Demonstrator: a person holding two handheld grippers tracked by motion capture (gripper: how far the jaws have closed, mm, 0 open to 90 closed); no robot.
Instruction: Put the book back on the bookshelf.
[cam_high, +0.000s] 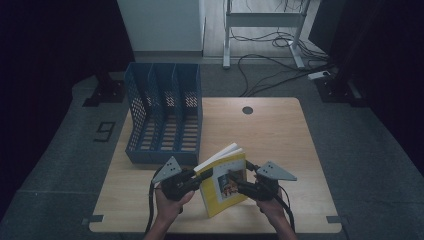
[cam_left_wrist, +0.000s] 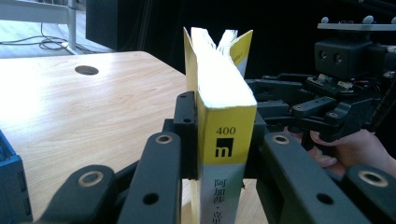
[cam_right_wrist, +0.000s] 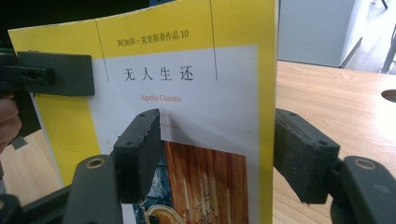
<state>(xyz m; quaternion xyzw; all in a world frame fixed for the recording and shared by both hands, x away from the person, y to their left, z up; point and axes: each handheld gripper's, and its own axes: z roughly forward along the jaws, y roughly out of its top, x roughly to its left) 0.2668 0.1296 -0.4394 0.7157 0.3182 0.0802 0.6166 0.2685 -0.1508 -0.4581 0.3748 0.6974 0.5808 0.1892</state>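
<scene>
Yellow book stands upright on its bottom edge on the table, just in front of the blue file rack, near the rack's right front corner, pages fanning open at the top. Left gripper is clamped on the spine side, pads pressing both covers. Right gripper comes in from the opposite side of the book; one pad lies against the front cover, the other stands clear of the book's edge, so no squeeze there.
</scene>
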